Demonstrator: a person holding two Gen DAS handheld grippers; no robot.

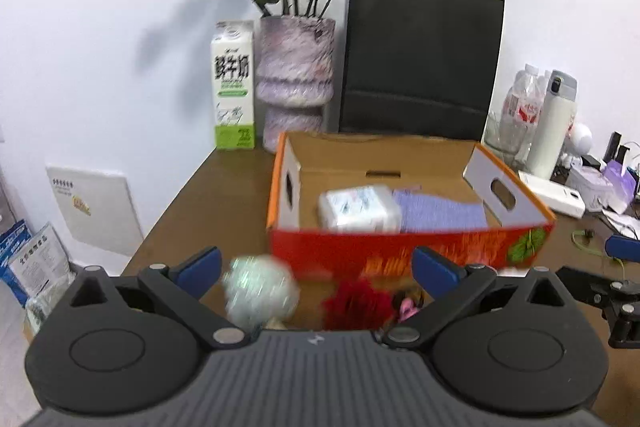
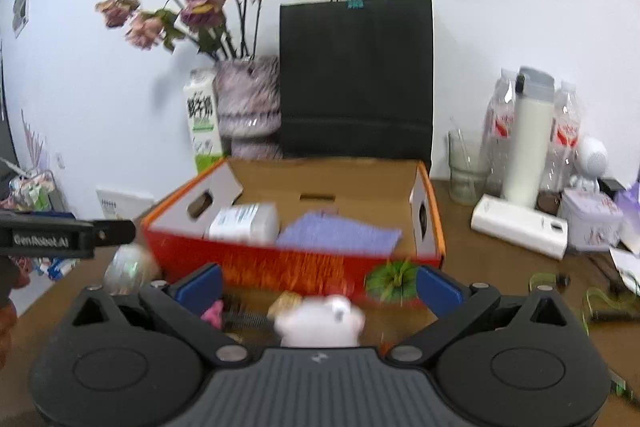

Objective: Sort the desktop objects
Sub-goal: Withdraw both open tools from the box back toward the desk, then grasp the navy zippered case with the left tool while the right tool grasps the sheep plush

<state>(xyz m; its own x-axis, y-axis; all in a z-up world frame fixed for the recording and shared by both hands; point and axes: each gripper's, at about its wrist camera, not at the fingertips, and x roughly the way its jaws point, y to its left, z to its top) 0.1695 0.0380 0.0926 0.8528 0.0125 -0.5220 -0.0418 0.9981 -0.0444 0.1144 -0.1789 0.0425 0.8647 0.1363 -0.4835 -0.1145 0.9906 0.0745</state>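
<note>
Box [image 1: 408,251] lengthwise across the desk [image 1: 208,203]

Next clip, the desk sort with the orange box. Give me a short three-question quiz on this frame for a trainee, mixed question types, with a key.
1. True or false: the left gripper holds something.
2. What lies inside the orange box? A) white packet and purple cloth B) milk carton C) nothing
3. Which item stands directly behind the box: the vase or the black paper bag?

Key: 1 false, both it and the right gripper are open and empty; 2 A; 3 black paper bag.
</note>
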